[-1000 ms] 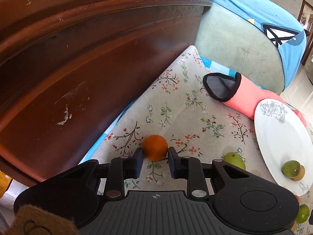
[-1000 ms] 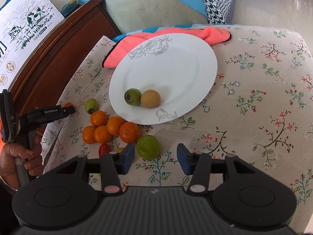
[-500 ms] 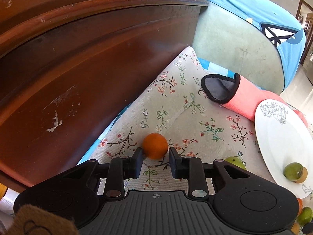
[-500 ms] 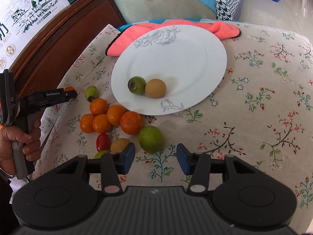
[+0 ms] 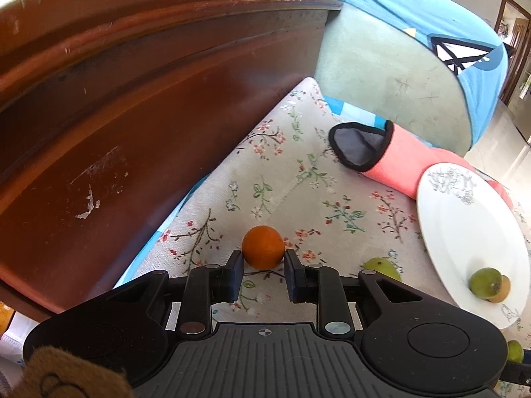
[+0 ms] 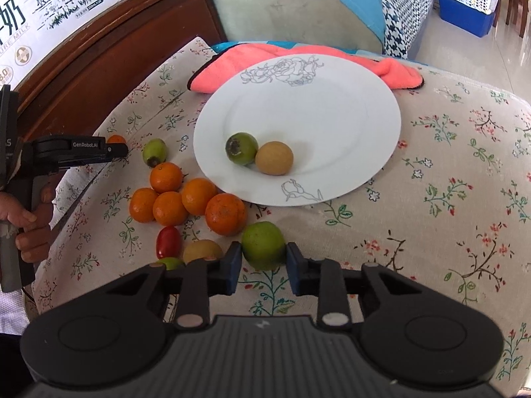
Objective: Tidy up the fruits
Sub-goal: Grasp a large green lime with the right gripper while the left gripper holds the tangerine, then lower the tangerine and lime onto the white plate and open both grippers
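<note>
My left gripper [image 5: 262,260] is shut on a small orange [image 5: 263,247] that rests on the floral cloth beside the wooden board; the right wrist view shows this gripper [image 6: 116,148] from the side. My right gripper [image 6: 264,258] is closing, and its pads touch both sides of a green fruit [image 6: 263,245] just in front of the white plate [image 6: 332,106]. On the plate lie a green fruit [image 6: 241,148] and a brown one [image 6: 274,158]. Several oranges [image 6: 186,199], a red tomato [image 6: 168,240] and a small green fruit [image 6: 154,152] lie left of the plate.
A pink cloth [image 6: 232,66] lies under the plate's far edge. A tall brown wooden board [image 5: 132,99] lines the left side and a green cushion [image 5: 398,83] stands behind. A person's hand [image 6: 30,219] holds the left gripper's handle. The floral cloth [image 6: 448,165] stretches right of the plate.
The right gripper's jaws have come together onto the green fruit, which stood loose between them before. The left gripper keeps its grip on the small orange and has stayed in place.
</note>
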Motion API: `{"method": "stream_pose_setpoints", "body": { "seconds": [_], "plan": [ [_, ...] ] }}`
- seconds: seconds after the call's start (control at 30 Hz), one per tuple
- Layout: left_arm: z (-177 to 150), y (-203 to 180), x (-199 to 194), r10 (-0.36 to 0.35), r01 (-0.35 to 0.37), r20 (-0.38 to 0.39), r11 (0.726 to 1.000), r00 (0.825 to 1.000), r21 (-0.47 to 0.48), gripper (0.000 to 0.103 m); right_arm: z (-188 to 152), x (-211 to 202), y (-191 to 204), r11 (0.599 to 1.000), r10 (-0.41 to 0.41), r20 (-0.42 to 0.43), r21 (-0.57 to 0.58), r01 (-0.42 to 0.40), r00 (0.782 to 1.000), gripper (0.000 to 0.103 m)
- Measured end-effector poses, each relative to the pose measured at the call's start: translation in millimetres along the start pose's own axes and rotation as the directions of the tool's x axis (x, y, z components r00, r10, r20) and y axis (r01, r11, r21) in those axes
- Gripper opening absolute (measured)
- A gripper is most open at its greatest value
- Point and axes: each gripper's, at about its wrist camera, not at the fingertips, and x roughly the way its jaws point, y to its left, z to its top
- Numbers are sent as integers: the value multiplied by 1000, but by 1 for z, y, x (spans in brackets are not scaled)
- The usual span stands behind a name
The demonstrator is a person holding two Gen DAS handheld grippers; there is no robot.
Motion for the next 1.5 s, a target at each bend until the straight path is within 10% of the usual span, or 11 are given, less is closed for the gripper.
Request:
{"method": "stream_pose_setpoints", "body": {
  "seconds": [1.5],
  "plan": [
    [-12, -94, -72, -161, 153, 59, 981, 985, 122, 24, 31, -41, -11, 997, 45, 168, 62, -56, 985, 29]
  ]
}}
